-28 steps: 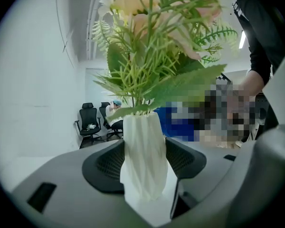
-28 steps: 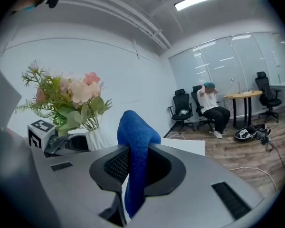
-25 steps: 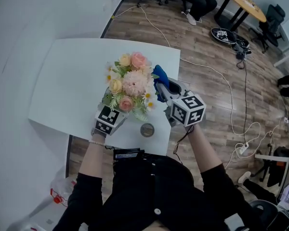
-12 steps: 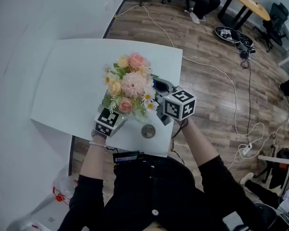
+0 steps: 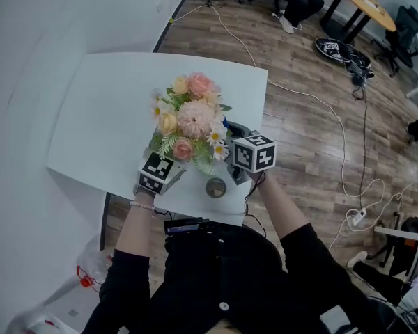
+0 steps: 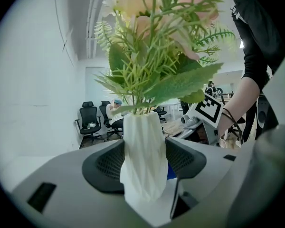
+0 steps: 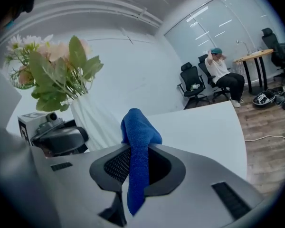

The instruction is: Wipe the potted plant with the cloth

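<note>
The left tongs (image 6: 143, 167) are found clenched on the white vase (image 6: 141, 137) of the potted plant (image 5: 189, 120), which stands on the tabletop (image 5: 97, 117) at the centre of the head view. No shift is noted there against the earlier pictures; the pot is held steady throughout.

The right tongs (image 7: 137, 167) are clamped on the blue cloth (image 7: 135, 127), a fold of which stands up above the jaws. A second ago the cloth was carried at bloom height, in plain sight at the right of the bouquet. It has since been brought down and inward – in the head view only a sliver of blue is now seen under the right-hand flowers. In the right gripper view the vase wall lies just beyond the cloth; contact cannot be confirmed.

Judgement: the wiping is being taken from the foliage down to the vase's right side.
</note>
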A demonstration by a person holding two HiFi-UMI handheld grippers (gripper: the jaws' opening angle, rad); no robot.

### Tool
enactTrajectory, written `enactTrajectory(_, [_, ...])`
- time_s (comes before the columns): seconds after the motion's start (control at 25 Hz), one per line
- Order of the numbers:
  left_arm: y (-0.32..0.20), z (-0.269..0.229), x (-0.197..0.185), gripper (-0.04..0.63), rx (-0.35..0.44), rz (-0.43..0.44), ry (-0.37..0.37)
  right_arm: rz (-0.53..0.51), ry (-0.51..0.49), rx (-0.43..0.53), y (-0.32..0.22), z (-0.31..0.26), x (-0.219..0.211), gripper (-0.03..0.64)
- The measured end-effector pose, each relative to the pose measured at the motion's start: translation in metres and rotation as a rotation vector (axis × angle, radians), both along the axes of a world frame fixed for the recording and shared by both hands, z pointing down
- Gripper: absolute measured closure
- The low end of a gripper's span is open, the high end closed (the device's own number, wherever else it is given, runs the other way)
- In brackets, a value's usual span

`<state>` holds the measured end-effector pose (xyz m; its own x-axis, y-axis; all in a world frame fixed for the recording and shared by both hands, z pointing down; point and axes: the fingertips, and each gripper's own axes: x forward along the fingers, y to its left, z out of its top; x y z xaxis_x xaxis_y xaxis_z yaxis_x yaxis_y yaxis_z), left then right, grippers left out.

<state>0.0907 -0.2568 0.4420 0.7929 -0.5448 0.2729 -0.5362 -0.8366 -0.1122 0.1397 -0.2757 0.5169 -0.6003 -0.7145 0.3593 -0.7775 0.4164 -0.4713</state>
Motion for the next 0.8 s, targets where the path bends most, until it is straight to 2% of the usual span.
enactTrajectory(0.24, [-0.002,-0.003,0.001,0.313,-0.008,-0.017,0.000,0.020,0.104,-0.124,0.012,0.039,-0.004,0.532])
enactTrajectory(0.48, [0.001,0.012,-0.001,0.311,0.018,-0.010,0.000,0.016,0.201,-0.198,0.027,0.064,-0.011,0.532])
enactTrajectory(0.6, [0.001,0.012,0.002,0.313,0.017,-0.012,-0.001,0.038,0.213,-0.215,0.029,0.070,-0.008,0.532])
enactTrajectory(0.8, [0.001,0.011,0.003,0.311,0.013,-0.029,0.001,0.010,0.202,-0.191,0.040,0.051,-0.018,0.531])
